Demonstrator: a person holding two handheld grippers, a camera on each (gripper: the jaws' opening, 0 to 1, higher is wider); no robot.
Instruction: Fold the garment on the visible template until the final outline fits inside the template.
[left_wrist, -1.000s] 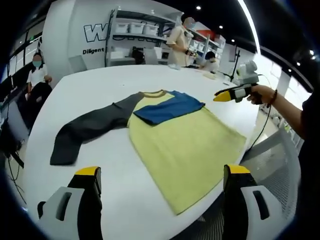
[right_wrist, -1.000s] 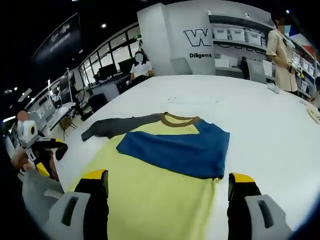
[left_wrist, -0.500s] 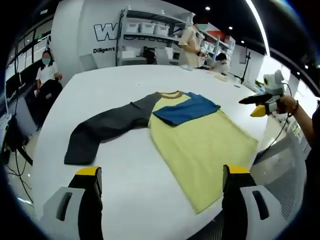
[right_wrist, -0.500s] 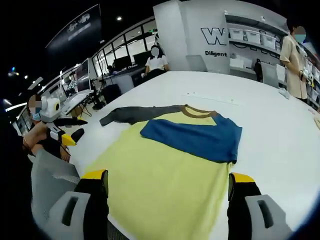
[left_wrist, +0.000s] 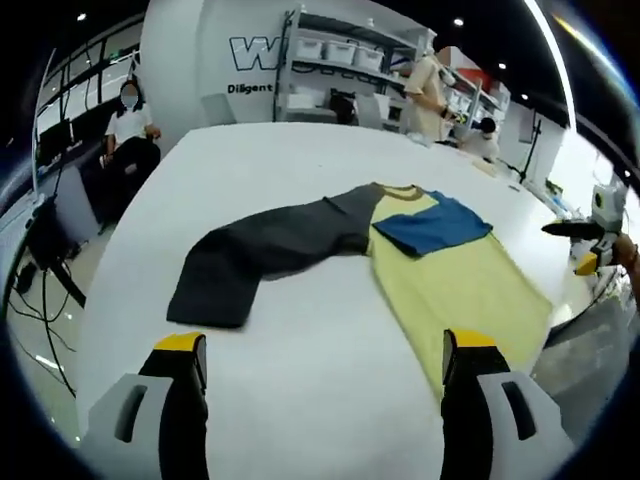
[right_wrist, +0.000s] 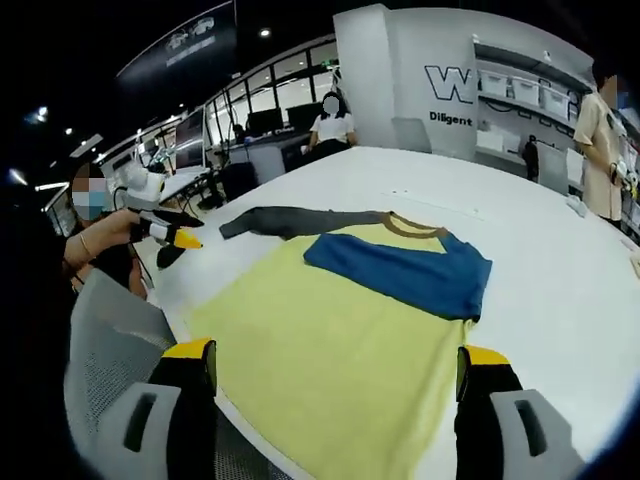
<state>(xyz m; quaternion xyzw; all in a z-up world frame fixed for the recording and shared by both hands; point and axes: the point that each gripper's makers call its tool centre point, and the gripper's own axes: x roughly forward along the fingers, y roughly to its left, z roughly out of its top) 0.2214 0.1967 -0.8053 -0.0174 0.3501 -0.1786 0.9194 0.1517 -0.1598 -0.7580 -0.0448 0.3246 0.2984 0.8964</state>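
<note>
With both grippers open and empty above the white table (left_wrist: 300, 350), the left gripper view shows the shirt's (right_wrist: 330, 340) grey sleeve (left_wrist: 265, 245) spread full-length, foreshortened in the right gripper view.

Yellow garment (right_wrist: 330, 350) flat on table, blue sleeve (right_wrist: 400, 272) folded in, grey sleeve (left_wrist: 260, 250) outstretched

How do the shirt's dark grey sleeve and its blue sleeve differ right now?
The dark grey sleeve lies stretched out flat on the white table, away from the yellow body; the blue sleeve is folded across the chest, on top of the yellow. The grey one shows its full length; the blue one reads as a shorter folded patch. Both lie flat, and neither gripper touches them.
</note>
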